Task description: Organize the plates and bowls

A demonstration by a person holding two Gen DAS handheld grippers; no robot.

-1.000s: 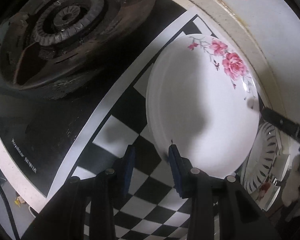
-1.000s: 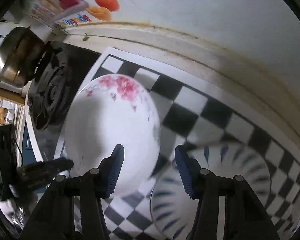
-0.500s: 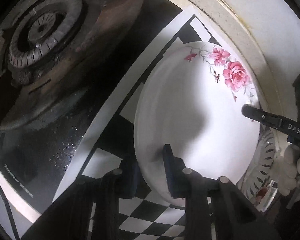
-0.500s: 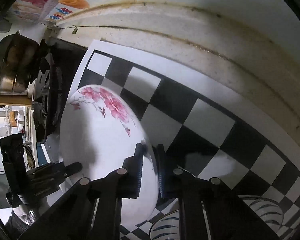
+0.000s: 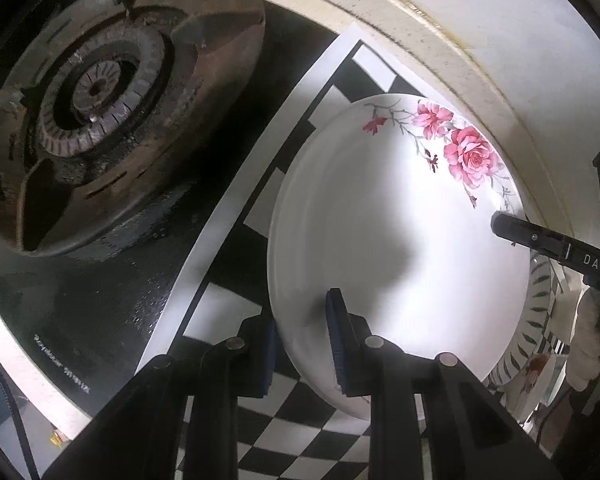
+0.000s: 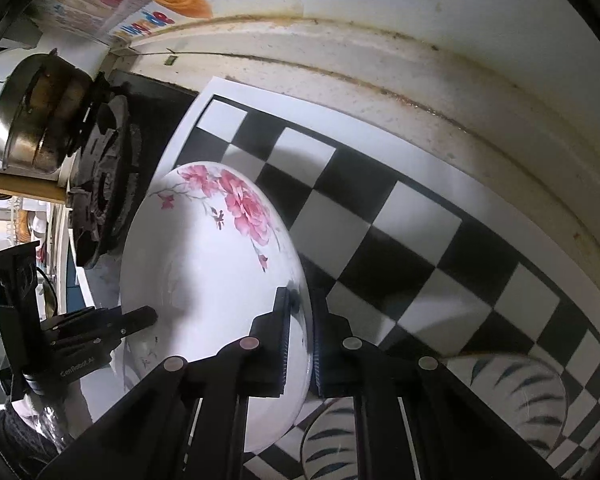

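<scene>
A white plate with pink roses [image 5: 400, 216] is held between both grippers above the checkered mat. My left gripper [image 5: 304, 344] is shut on its near rim, one finger under and one over. My right gripper [image 6: 302, 340] is shut on the opposite rim of the same plate [image 6: 204, 264]; its finger shows in the left wrist view [image 5: 540, 240]. A plate with dark leaf stripes [image 6: 512, 400] lies on the mat below, also seen at the right in the left wrist view [image 5: 540, 312].
A black and white checkered mat [image 6: 400, 208] covers the counter. A gas burner [image 5: 100, 92] is to the left. A steel pot [image 6: 36, 112] stands on the far burner. The tiled wall [image 6: 380, 8] runs behind.
Both grippers closed on opposite rims of the rose plate. The plate has lifted off the mat and tilted.
</scene>
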